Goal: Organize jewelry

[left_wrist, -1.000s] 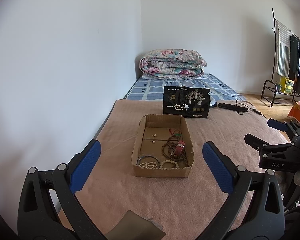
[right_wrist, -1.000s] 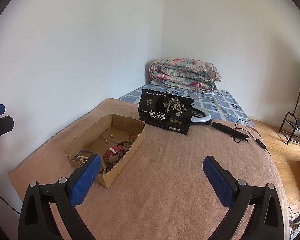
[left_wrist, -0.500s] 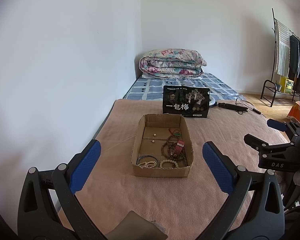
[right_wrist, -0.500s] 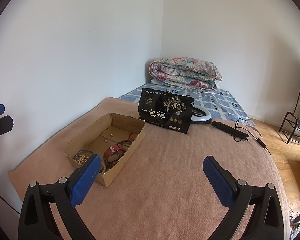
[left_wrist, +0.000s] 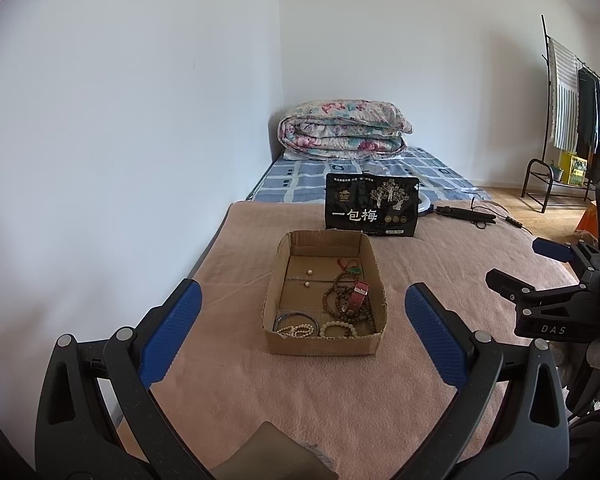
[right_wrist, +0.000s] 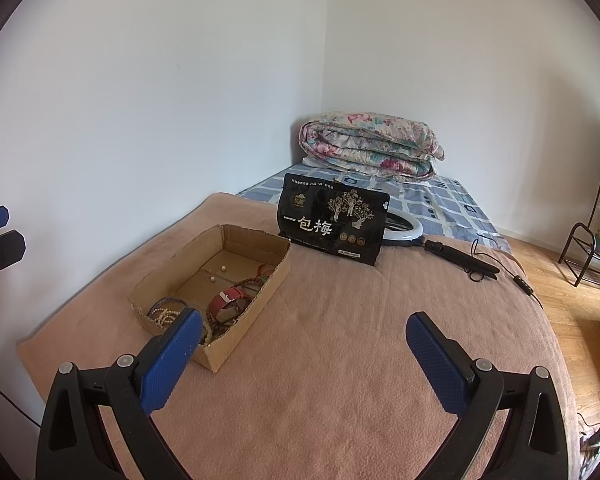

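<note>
All the jewelry lies inside the shallow brown cardboard box (left_wrist: 325,312); your left gripper (left_wrist: 302,336) and right gripper (right_wrist: 303,354) hang spread, empty; sorted or awaiting sorting, you cannot tell.

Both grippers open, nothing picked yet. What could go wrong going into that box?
1. The bead strands lie coiled around the red watch; lifting one will likely drag the others.
2. The two loose pearls are tiny and round, so they may slip from the left hand-held gripper or roll.
3. The box is light cardboard on a soft blanket; a wall bump from the right hand-held gripper could shift it.
</note>
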Available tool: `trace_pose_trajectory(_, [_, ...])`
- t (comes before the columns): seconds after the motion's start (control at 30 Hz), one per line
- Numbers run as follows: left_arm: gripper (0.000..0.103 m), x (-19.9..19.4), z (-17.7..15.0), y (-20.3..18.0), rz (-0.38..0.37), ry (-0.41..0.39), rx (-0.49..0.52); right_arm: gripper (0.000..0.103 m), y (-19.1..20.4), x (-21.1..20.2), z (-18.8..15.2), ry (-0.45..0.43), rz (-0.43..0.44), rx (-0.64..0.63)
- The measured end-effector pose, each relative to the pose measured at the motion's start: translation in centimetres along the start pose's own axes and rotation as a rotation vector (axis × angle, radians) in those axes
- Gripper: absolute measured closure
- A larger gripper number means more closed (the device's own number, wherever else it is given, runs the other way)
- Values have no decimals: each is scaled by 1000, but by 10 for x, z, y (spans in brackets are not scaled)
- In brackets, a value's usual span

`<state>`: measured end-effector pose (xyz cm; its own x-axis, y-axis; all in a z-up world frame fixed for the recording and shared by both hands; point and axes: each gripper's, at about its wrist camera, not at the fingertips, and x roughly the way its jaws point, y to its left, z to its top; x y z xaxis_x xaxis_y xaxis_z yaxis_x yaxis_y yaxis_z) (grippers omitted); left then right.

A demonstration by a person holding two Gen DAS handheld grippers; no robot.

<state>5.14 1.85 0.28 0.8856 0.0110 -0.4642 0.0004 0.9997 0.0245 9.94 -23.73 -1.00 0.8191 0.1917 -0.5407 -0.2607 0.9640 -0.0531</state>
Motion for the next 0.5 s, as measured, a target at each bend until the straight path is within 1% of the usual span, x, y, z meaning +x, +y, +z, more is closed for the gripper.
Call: trace_pose_trajectory(0.5, [0, -2, 1, -1, 1, -4, 2, 0, 1, 1, -1, 2, 3, -1])
